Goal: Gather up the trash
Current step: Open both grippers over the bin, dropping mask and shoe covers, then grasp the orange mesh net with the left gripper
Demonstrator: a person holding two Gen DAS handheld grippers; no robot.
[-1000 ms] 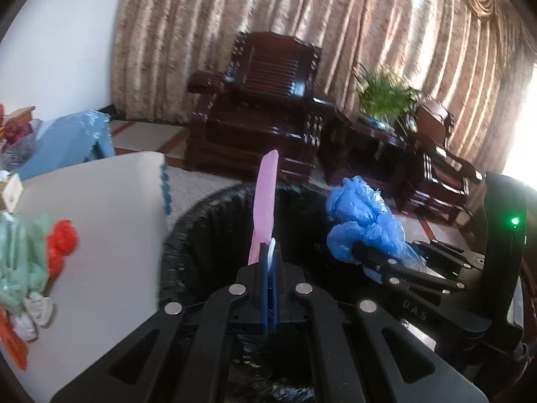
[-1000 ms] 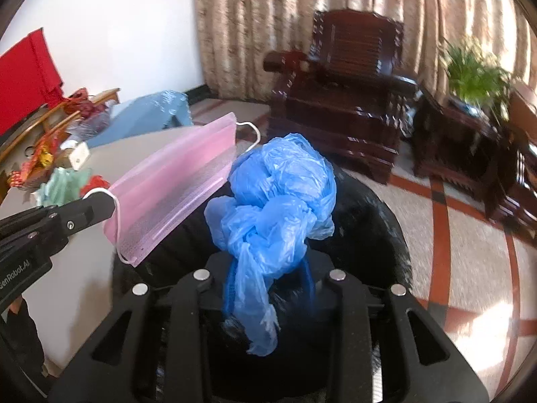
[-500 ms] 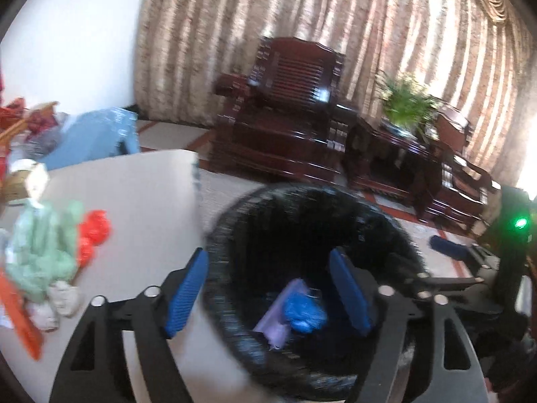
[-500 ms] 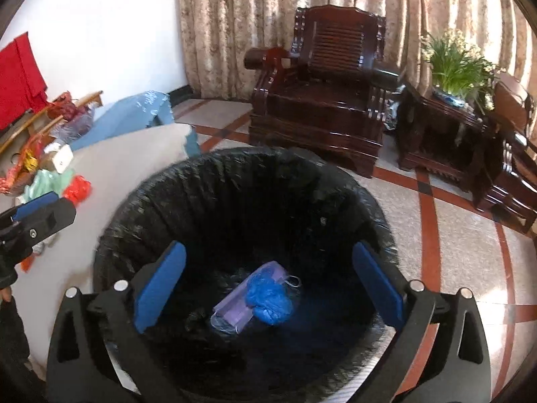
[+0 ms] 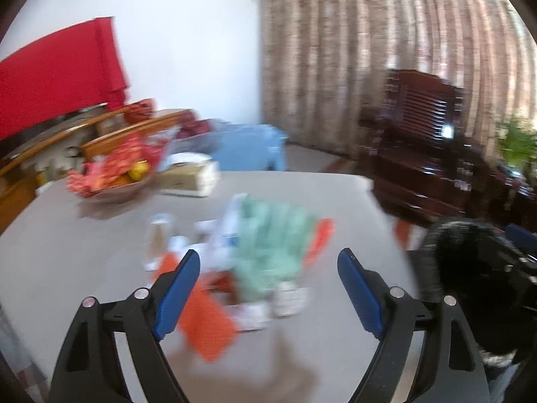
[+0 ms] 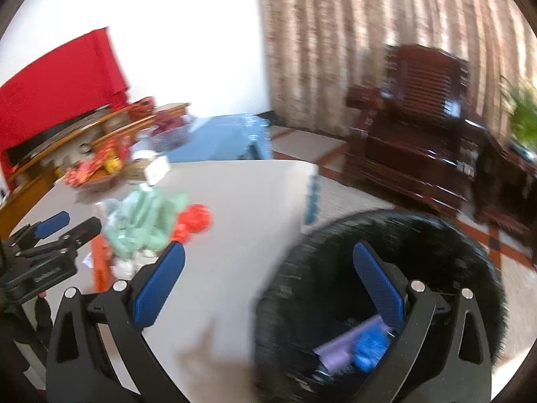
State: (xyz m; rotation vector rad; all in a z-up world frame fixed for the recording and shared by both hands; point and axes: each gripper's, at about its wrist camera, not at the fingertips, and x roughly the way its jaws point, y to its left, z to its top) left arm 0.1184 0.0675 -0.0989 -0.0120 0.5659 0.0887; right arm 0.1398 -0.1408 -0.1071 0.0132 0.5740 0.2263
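Table (image 5: 84,241): pale top, trash heaped near its middle so both of your hands can reach it from the bin side.

Bin (image 6: 436,235): black-lined, standing just off the table's edge, so each carry is short. In the right wrist view a pink mask (image 6: 342,346) and a blue bag (image 6: 369,352) lie at its bottom, touching each other; 2 pieces look collected.

Trash pile (image 5: 268,262): a green bag (image 5: 272,252) on top, a red bag (image 5: 320,238) at its right edge, an orange strip (image 5: 204,322) nearest you, small white scraps (image 5: 288,299) around them. All blurred; finer detail cannot be told.

Left gripper (image 5: 268,275): jaws have just been opening and stand wide, holding nothing. The green bag shows between and beyond the 2 fingers (image 5: 178,295); whether the pads reach it I cannot tell. You look lined up for it.

Right gripper (image 6: 265,282): jaws spread wide, empty. Its right finger sits over the bin mouth, its left over bare table; the pile lies well off to the left, near your left gripper.
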